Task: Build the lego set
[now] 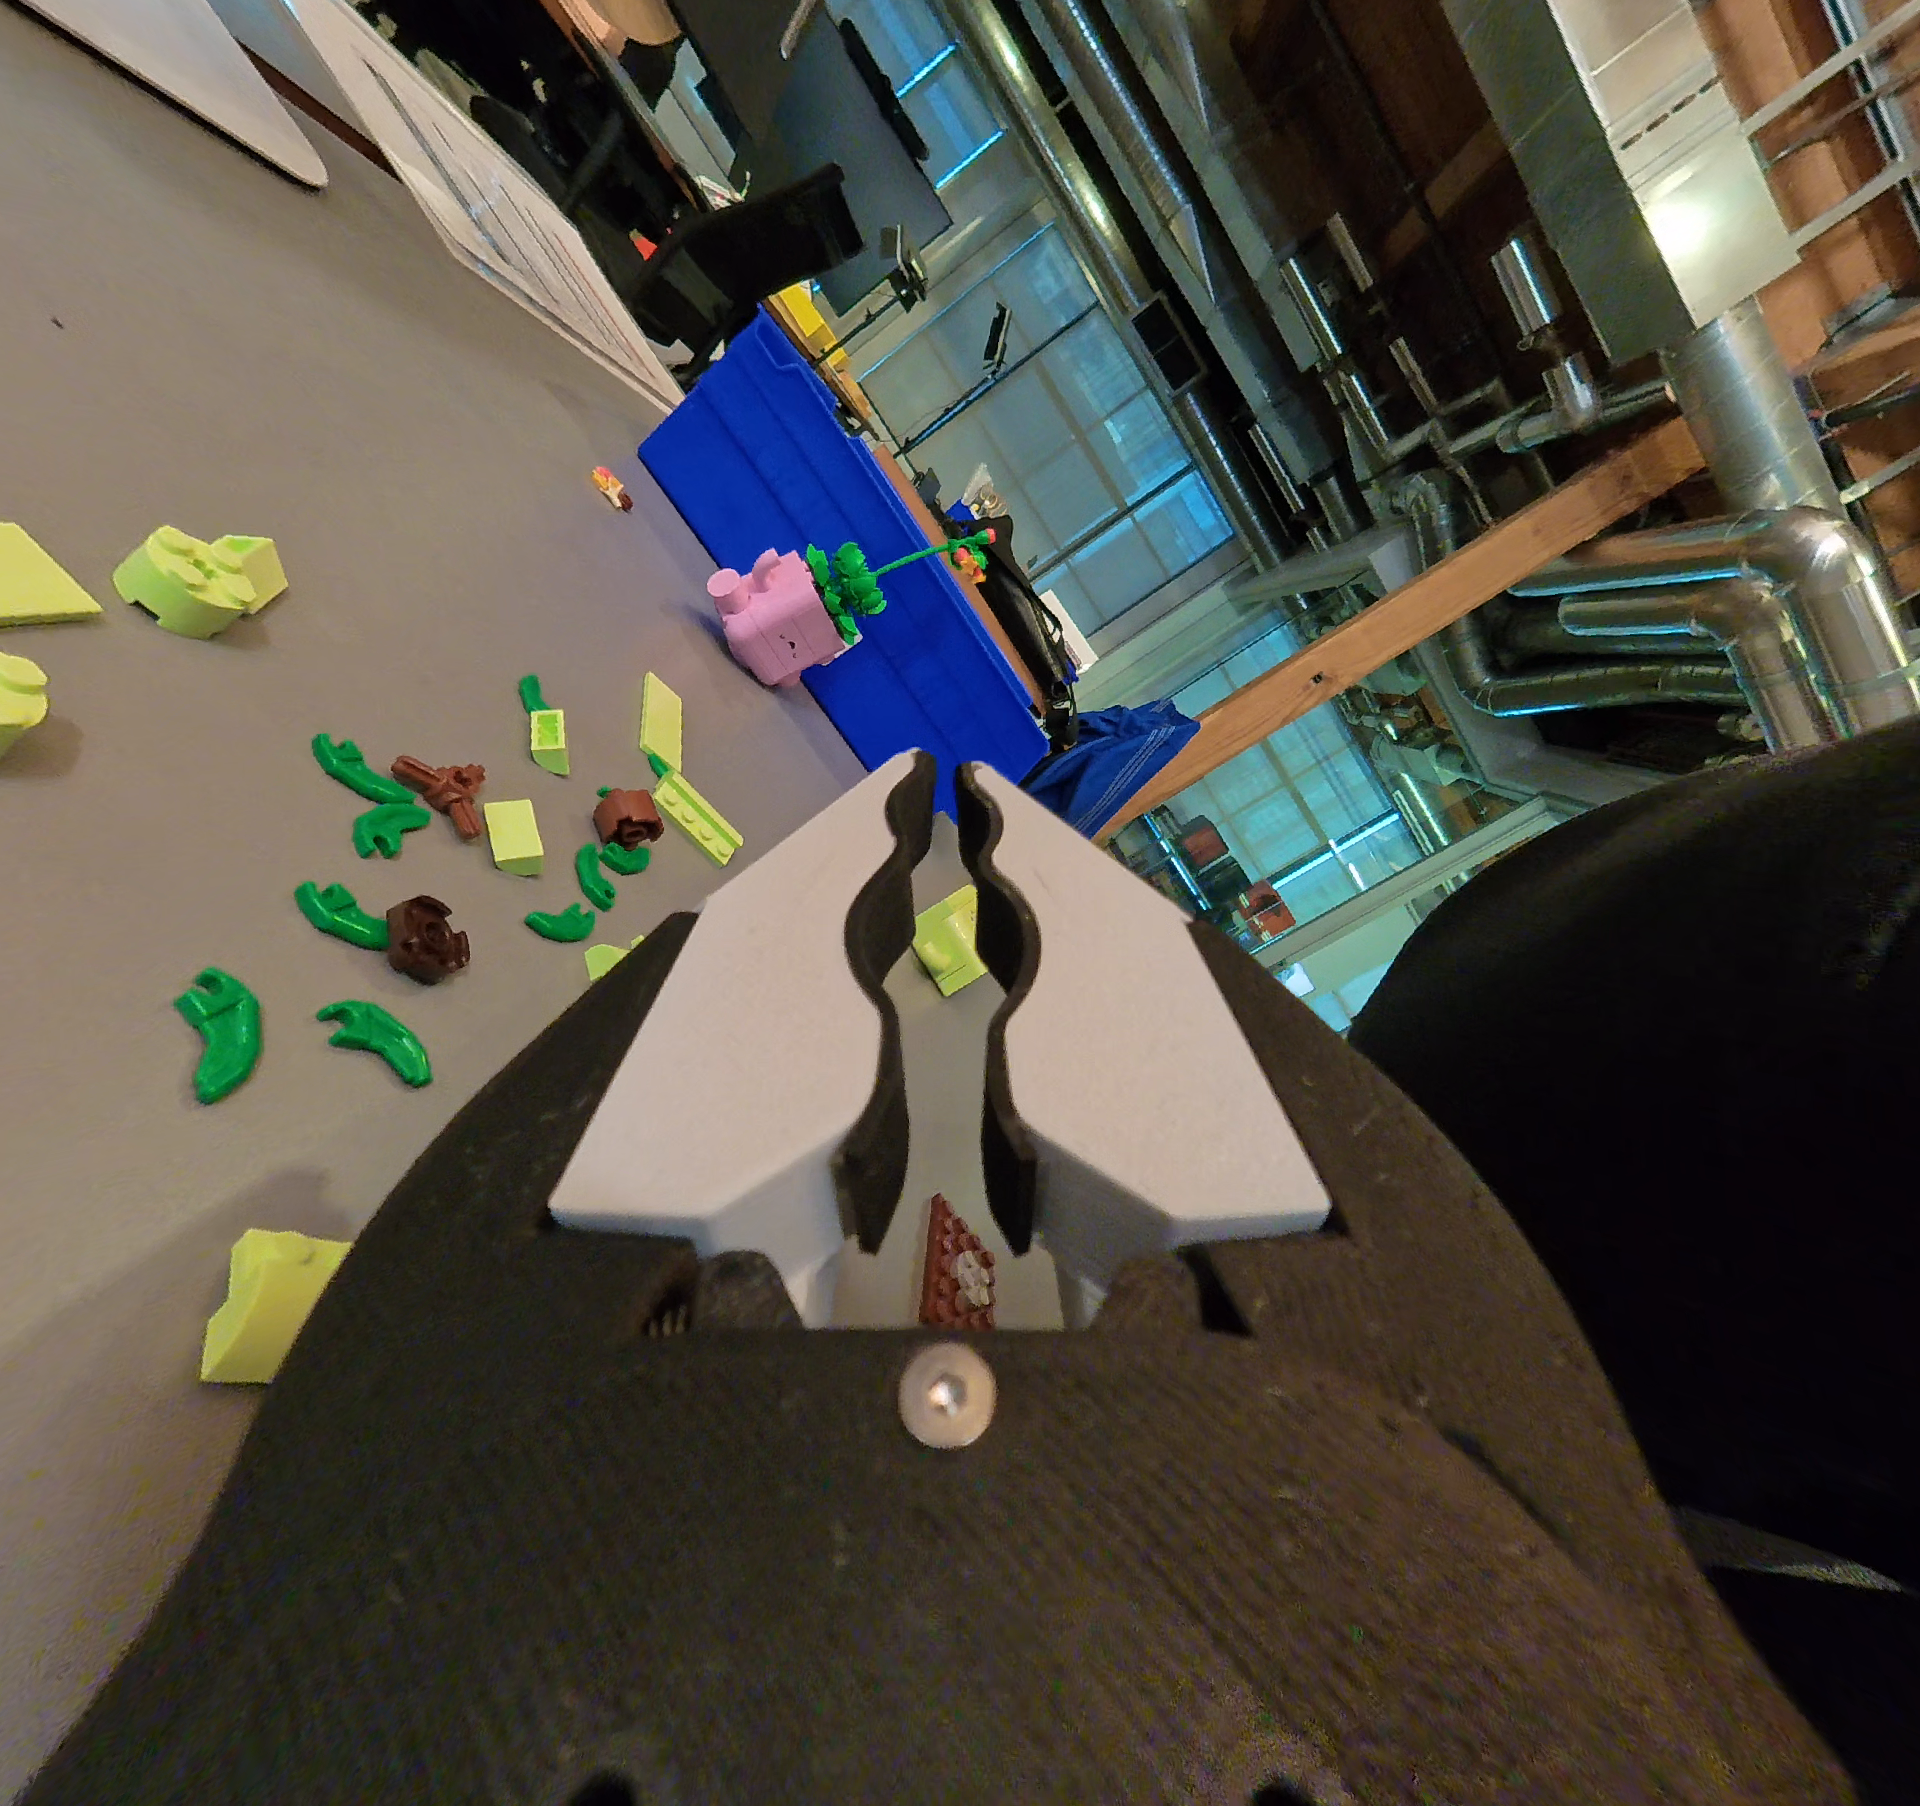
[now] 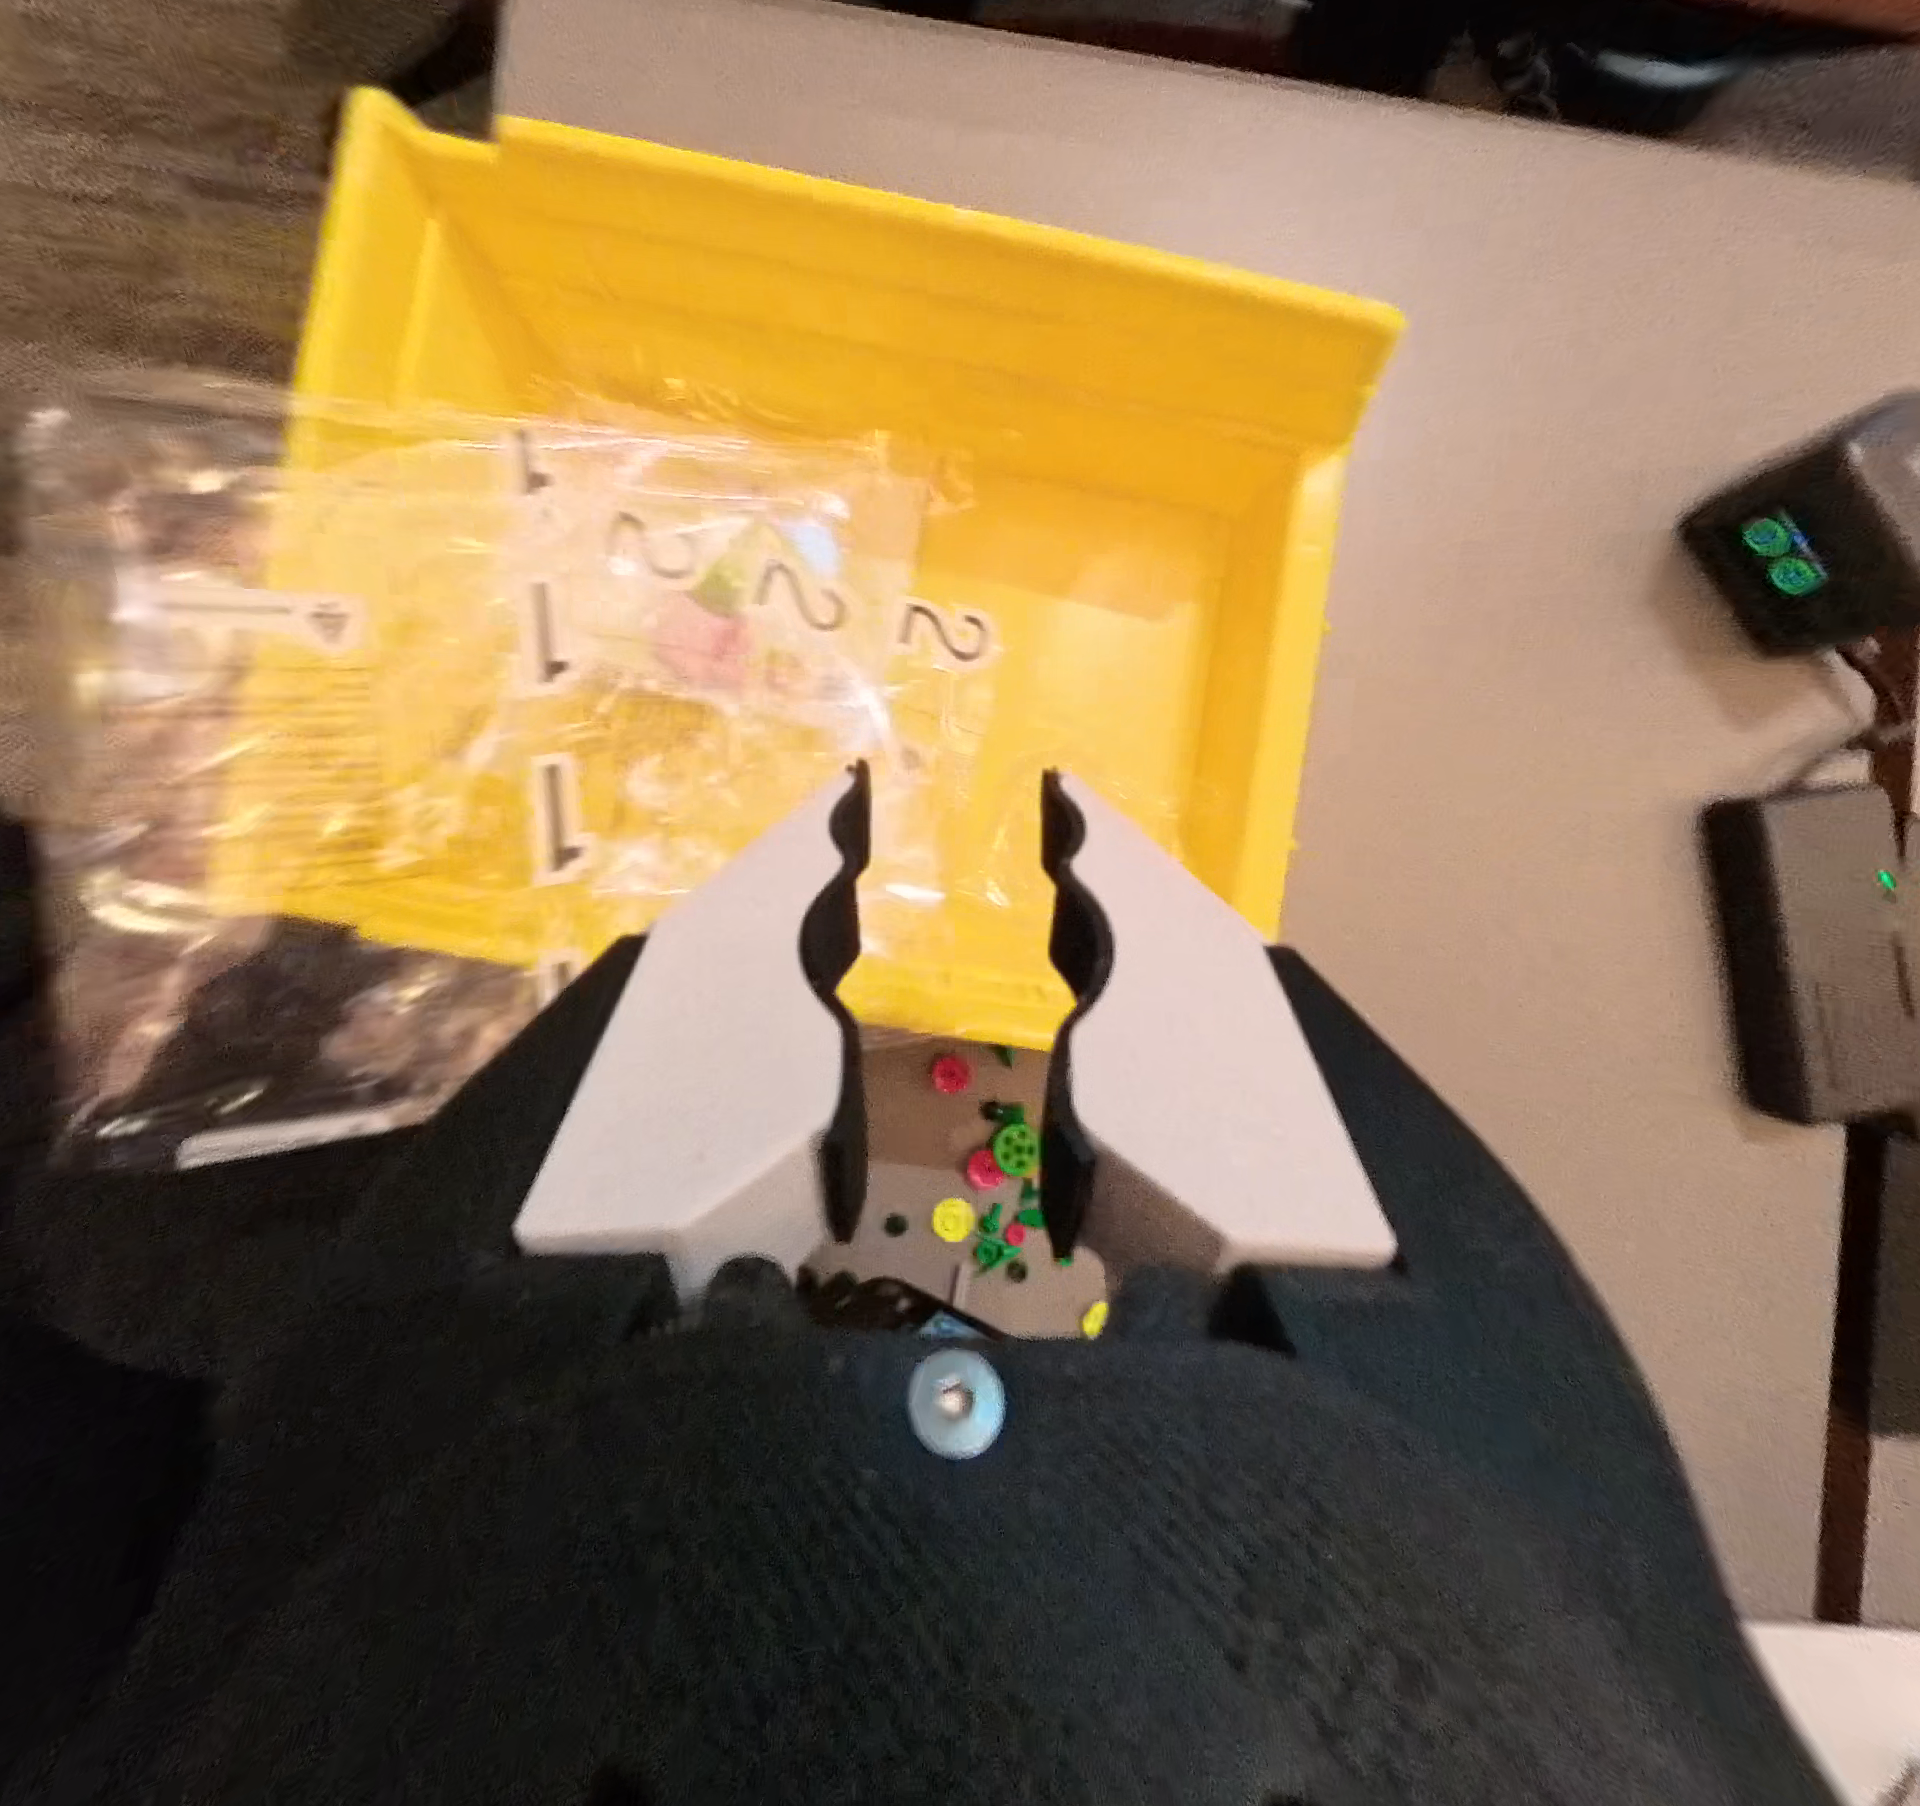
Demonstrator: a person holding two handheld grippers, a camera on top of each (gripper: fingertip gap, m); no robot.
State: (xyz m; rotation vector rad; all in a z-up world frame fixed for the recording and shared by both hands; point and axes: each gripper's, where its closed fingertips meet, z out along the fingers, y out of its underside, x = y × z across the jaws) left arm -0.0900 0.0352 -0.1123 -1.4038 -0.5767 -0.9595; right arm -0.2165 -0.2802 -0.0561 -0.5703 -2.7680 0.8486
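In the left wrist view my left gripper (image 1: 945,769) is tilted over the grey table (image 1: 260,385), its tips almost touching and nothing between them. Loose pieces lie to its left: green leaves (image 1: 223,1034), dark brown pieces (image 1: 426,937), lime bricks (image 1: 203,580). A pink pot build with a green plant (image 1: 784,618) stands by a blue bin (image 1: 821,509). A brown studded plate (image 1: 956,1268) shows under the fingers. In the blurred right wrist view my right gripper (image 2: 954,780) is open and empty over a yellow bin (image 2: 883,281) with clear plastic bags (image 2: 468,634). Small pink, yellow and green round pieces (image 2: 982,1169) lie below it.
White boards (image 1: 156,42) lie at the table's far left. A dark sleeve (image 1: 1662,1133) fills the right of the left wrist view. Two dark boxes with green lights (image 2: 1808,551) stand right of the yellow bin. The bags hang over the bin's left edge.
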